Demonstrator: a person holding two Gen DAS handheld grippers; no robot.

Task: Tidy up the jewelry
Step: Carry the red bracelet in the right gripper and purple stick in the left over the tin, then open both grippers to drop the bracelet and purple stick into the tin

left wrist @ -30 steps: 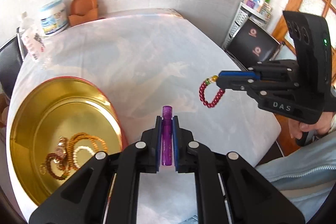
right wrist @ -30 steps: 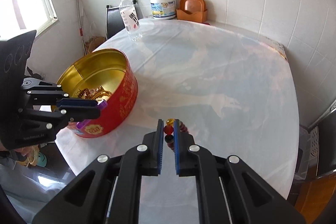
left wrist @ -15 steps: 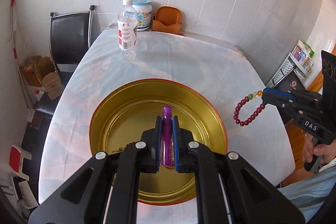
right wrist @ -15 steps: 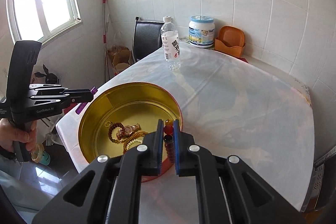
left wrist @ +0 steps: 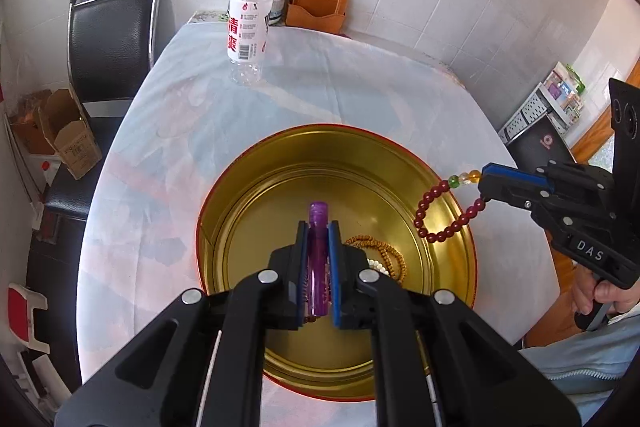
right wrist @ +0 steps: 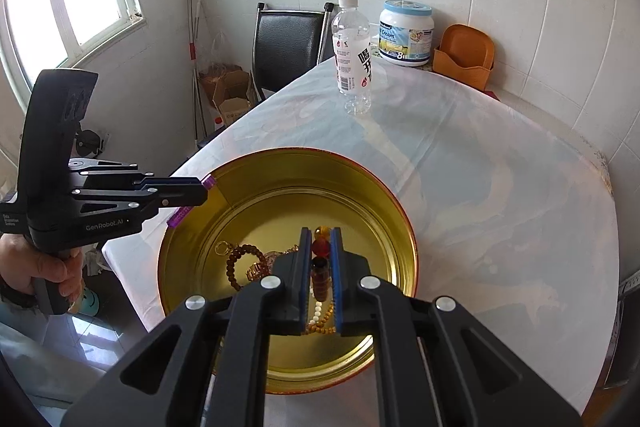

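Note:
A round tin [left wrist: 240, 211] [right wrist: 384, 195], gold inside and red outside, stands on the table and holds several beaded bracelets [left wrist: 384, 251] [right wrist: 244, 259]. My left gripper [left wrist: 319, 227] [right wrist: 202, 189] is shut on a purple tube [left wrist: 319, 255] [right wrist: 208, 181] and hovers over the tin. My right gripper [right wrist: 321, 233] [left wrist: 486, 183] is shut on a dark red bead bracelet [left wrist: 444, 211] [right wrist: 321, 269] with green, clear and amber beads. The bracelet hangs above the tin's right rim.
A clear water bottle [left wrist: 248, 19] [right wrist: 354, 55], a white jar [right wrist: 406, 33] and an orange holder [left wrist: 318, 5] [right wrist: 464, 57] stand at the table's far side. A black chair [left wrist: 112, 43] [right wrist: 286, 43] is behind the table. Cardboard boxes [left wrist: 60, 135] lie on the floor.
Both grippers moved in over the tin, which now sits closer and centred in both views. Each still holds its item.

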